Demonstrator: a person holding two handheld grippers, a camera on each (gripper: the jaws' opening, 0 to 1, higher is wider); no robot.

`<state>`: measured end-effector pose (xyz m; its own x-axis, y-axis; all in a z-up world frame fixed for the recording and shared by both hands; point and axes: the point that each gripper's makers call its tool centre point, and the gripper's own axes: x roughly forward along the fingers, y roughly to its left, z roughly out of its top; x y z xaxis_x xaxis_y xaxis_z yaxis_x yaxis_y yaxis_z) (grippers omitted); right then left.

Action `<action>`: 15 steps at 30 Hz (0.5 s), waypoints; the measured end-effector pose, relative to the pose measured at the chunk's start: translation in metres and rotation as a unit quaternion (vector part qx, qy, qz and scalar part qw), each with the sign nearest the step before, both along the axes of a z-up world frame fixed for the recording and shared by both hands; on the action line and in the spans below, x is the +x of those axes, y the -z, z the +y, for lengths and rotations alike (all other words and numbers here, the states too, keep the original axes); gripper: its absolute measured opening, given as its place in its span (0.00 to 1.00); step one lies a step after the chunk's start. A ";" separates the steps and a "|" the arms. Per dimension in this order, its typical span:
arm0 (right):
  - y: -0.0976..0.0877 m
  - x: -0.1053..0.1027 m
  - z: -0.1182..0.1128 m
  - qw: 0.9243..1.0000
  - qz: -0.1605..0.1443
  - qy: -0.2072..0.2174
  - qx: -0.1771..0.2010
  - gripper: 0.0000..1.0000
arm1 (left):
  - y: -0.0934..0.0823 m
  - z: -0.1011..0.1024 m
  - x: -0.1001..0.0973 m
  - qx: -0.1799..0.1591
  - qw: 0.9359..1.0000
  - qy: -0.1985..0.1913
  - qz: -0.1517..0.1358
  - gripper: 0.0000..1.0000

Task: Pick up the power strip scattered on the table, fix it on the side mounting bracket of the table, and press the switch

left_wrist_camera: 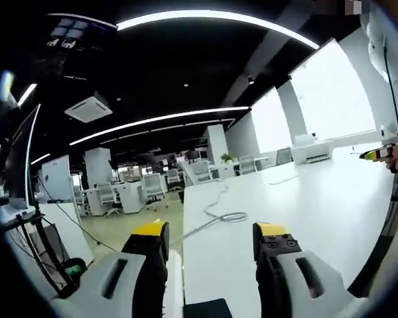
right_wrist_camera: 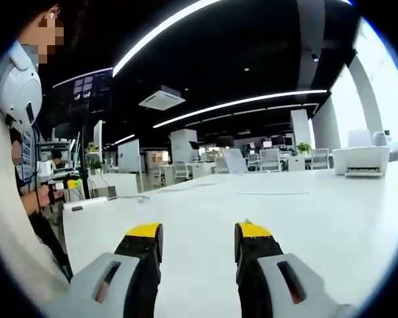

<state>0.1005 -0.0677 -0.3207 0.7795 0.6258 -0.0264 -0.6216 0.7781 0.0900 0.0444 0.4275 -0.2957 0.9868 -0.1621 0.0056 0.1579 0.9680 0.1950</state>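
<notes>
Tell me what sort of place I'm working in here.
Most likely an open-plan office: a long white table with a cable on it, rows of desks with office chairs, and a printer.

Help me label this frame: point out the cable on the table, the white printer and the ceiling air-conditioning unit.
cable [left_wrist_camera: 227, 216], left gripper view, its looped part.
white printer [right_wrist_camera: 361, 159], right gripper view, its front face.
ceiling air-conditioning unit [left_wrist_camera: 87, 108], left gripper view, its panel centre.

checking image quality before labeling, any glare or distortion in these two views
Left gripper view: windows blown out white, ceiling light strips bend with fisheye, cable on the white table stays readable. Right gripper view: window overexposed at right, table bright but even, printer sharp, open gripper crisp.
</notes>
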 end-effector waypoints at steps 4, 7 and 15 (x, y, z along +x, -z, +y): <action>0.000 0.000 -0.001 1.000 0.000 0.001 0.001 0.39 | 0.008 -0.003 0.000 0.030 0.999 0.013 0.024 0.57; 0.003 0.000 -0.001 1.000 0.003 0.000 0.000 0.39 | 0.010 -0.002 0.001 0.038 0.999 0.016 0.030 0.57; 0.008 -0.003 -0.005 1.000 0.008 0.005 0.001 0.39 | 0.011 0.000 -0.001 0.059 0.996 0.031 0.051 0.57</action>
<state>0.0976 -0.0723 -0.3286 0.7848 0.6186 -0.0377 -0.6128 0.7837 0.1016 0.0432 0.4274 -0.3064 0.9693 -0.2160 -0.1174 0.2413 0.9273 0.2863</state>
